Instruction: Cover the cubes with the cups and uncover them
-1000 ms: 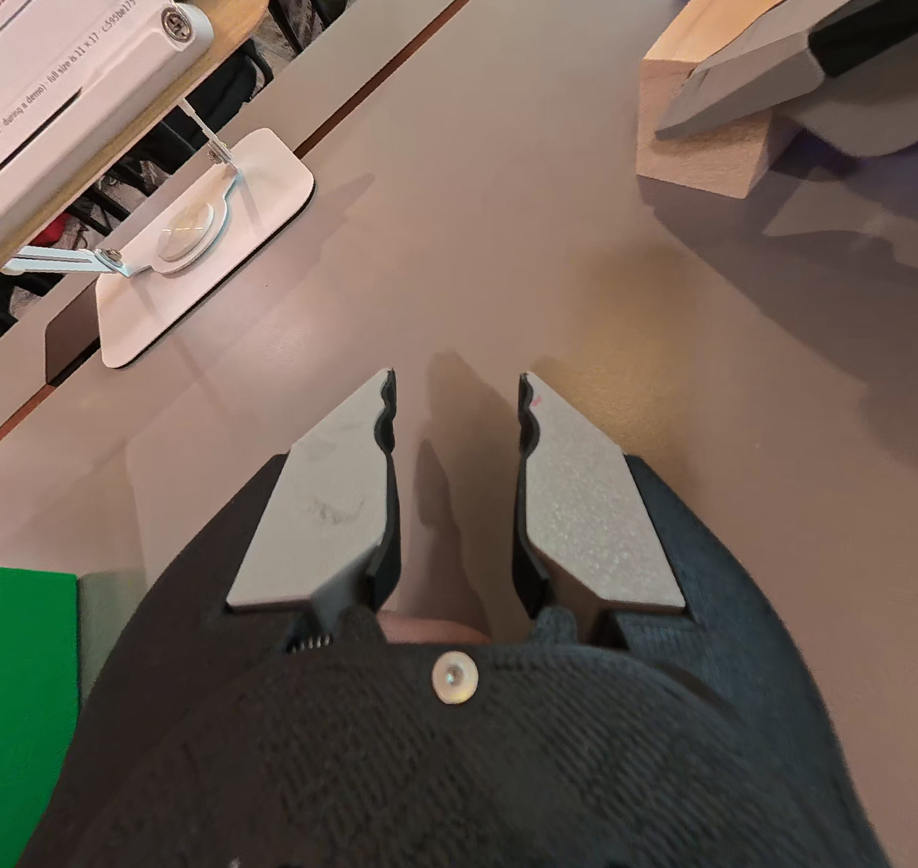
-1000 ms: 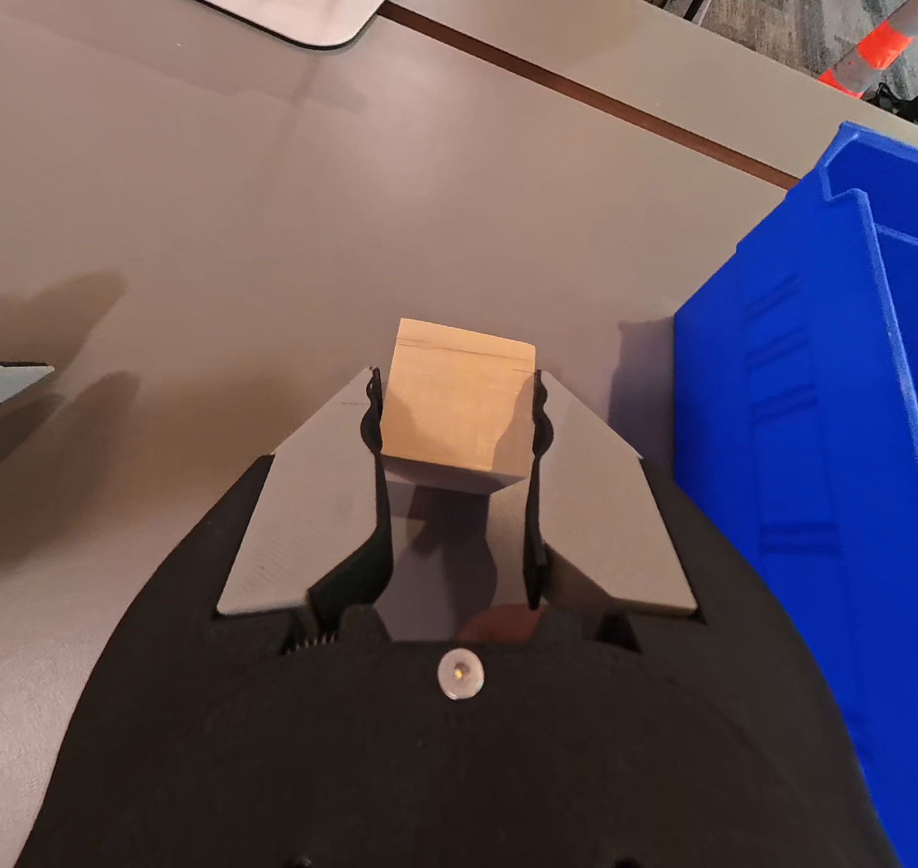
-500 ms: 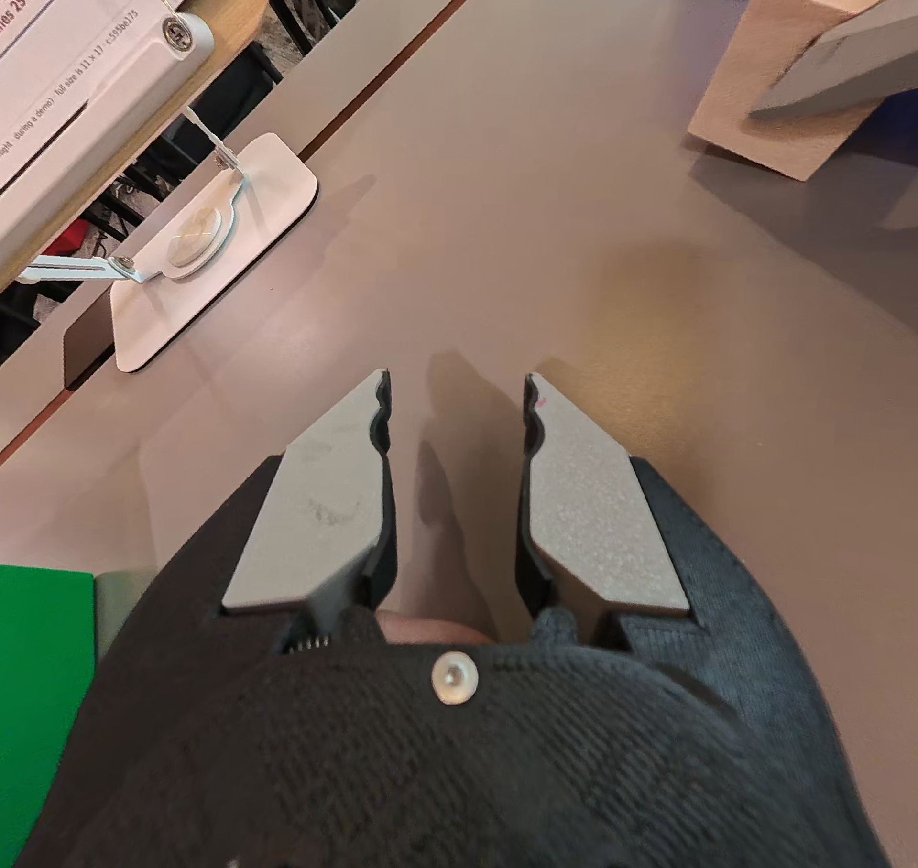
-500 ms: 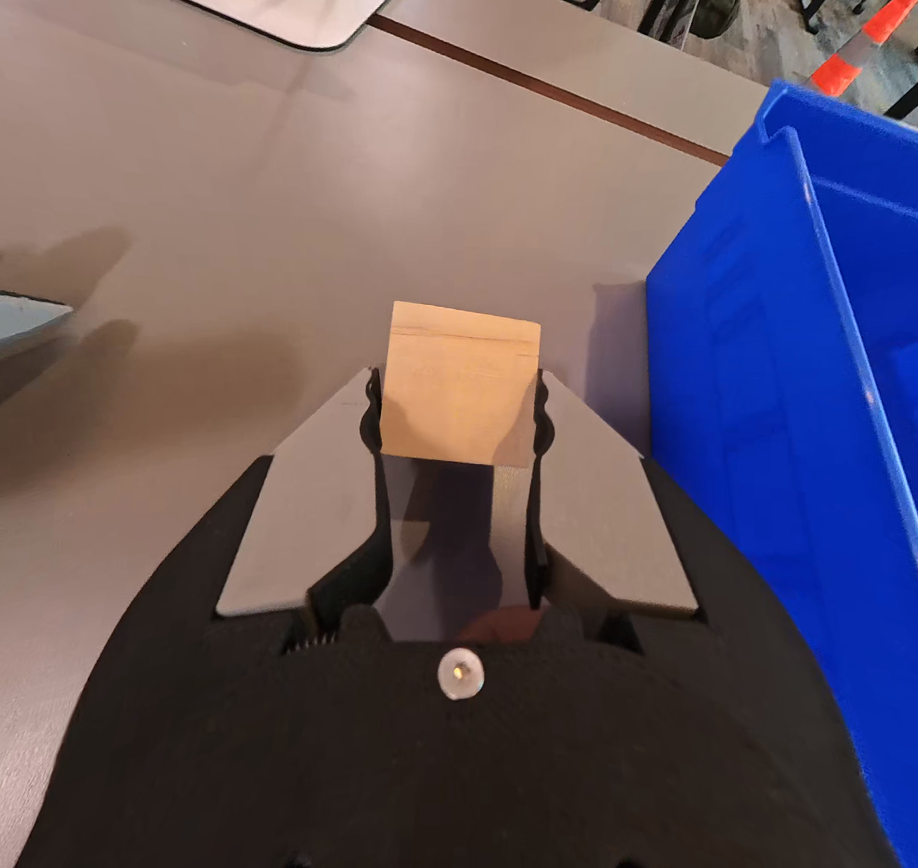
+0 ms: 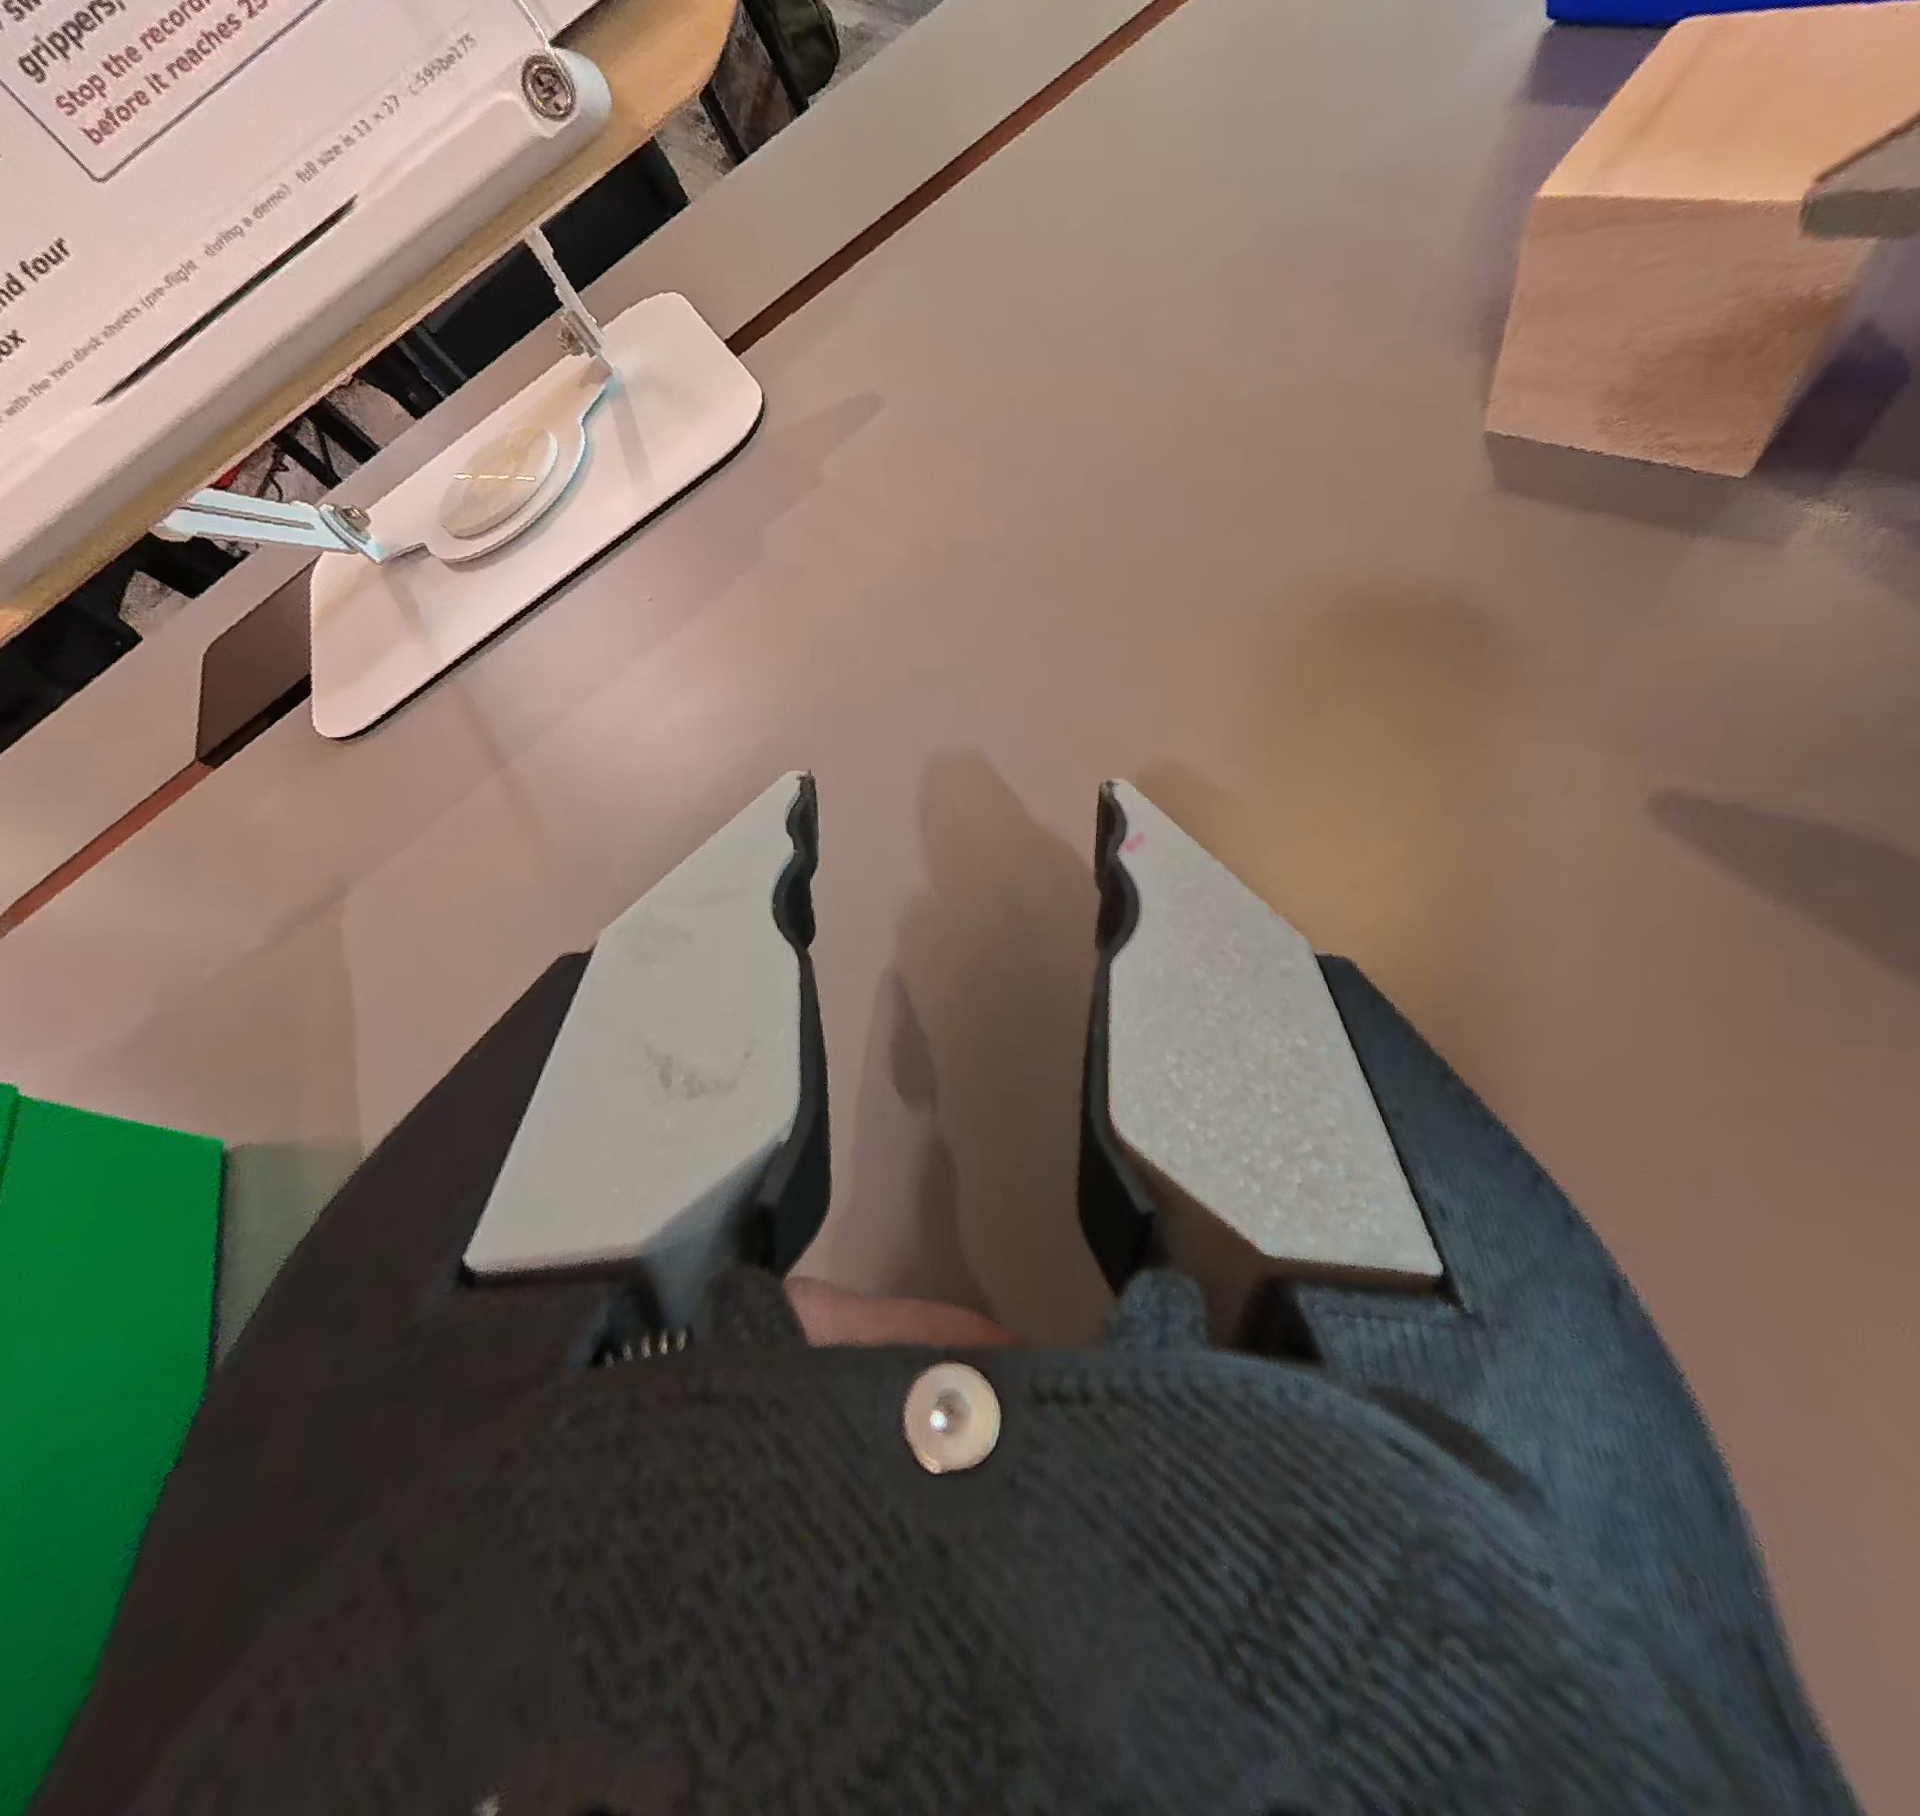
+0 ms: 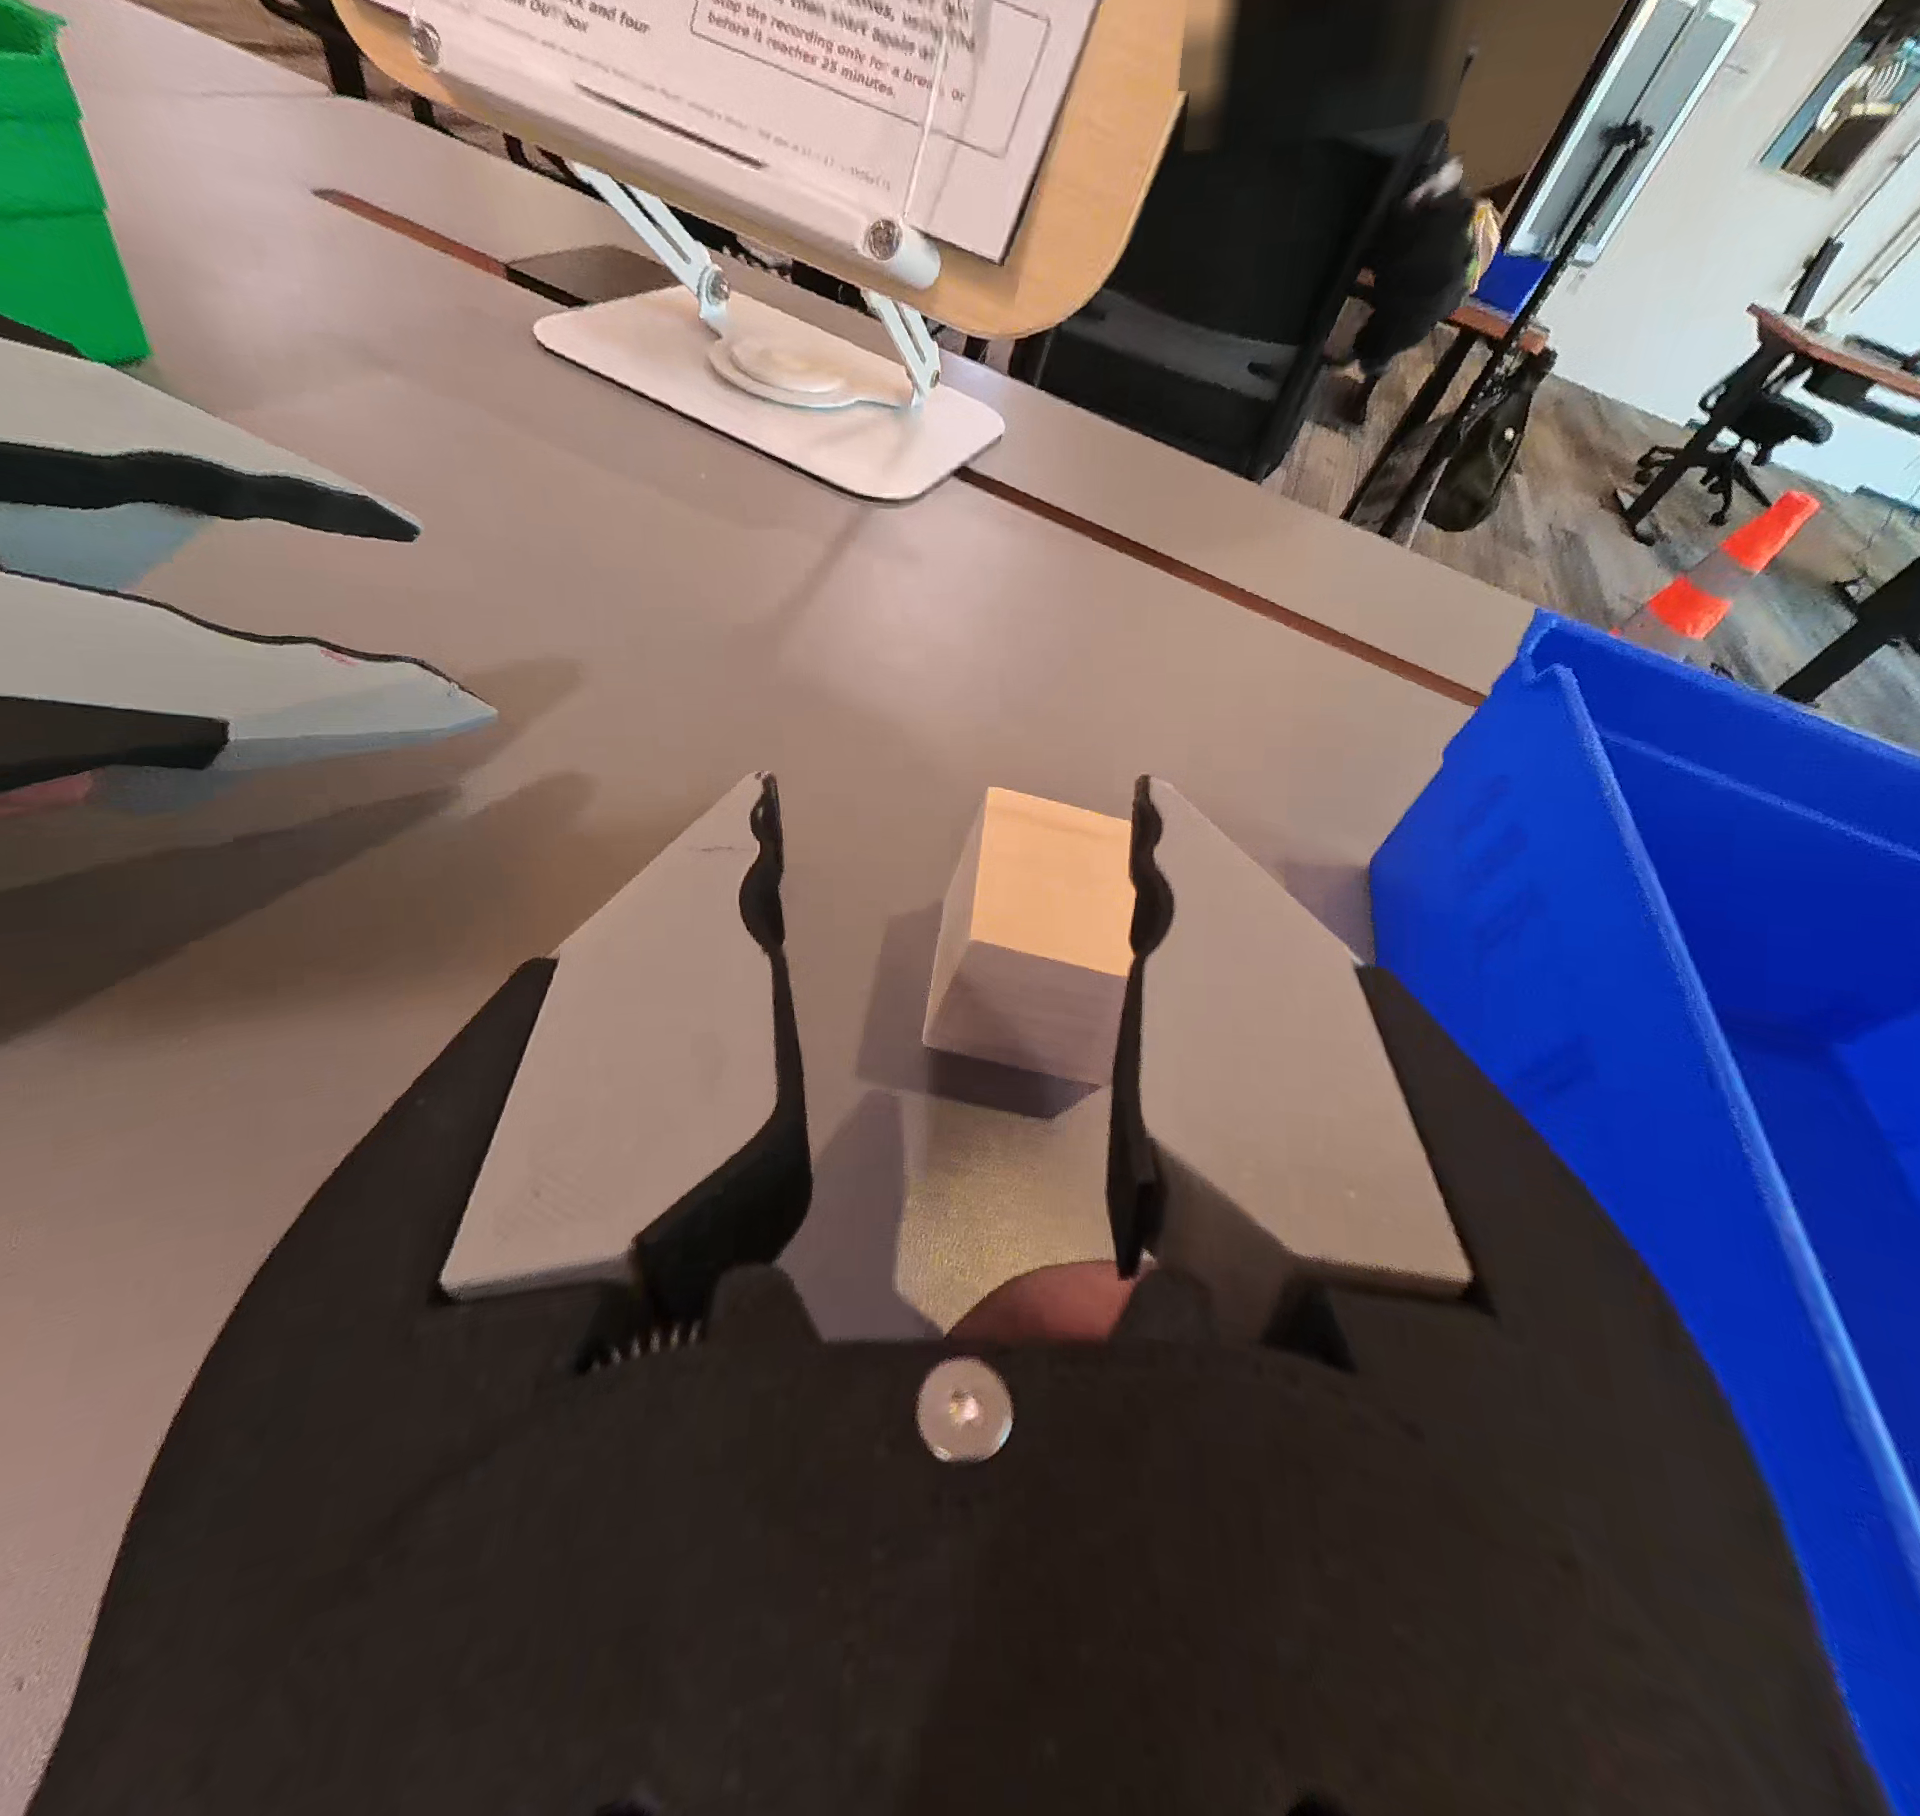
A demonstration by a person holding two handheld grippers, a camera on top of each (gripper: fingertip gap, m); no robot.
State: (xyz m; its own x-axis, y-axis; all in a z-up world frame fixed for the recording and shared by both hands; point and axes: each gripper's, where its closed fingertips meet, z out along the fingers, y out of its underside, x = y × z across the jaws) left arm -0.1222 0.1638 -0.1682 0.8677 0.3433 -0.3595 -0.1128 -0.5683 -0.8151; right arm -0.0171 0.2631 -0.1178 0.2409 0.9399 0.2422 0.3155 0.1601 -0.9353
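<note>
Since the cube stands free on the table, by the blue bin at 3 o'clock, the right gripper holds its jaws wide around it without gripping, while the left gripper waits with jaws parted on nothing, no cup in sight.

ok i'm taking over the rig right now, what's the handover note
Left gripper: open, nothing between its fingers, over bare table.
Right gripper: open. The cube stands on the table between its fingers with a clear gap on the left side; not held.
Things: one wooden cube beside the blue bin; a green bin at the far left. No cups in view, and no other cubes.
Done: the cube is out on the table.
Left: find the cups and any other cubes, cover each cube, then uncover.
</note>
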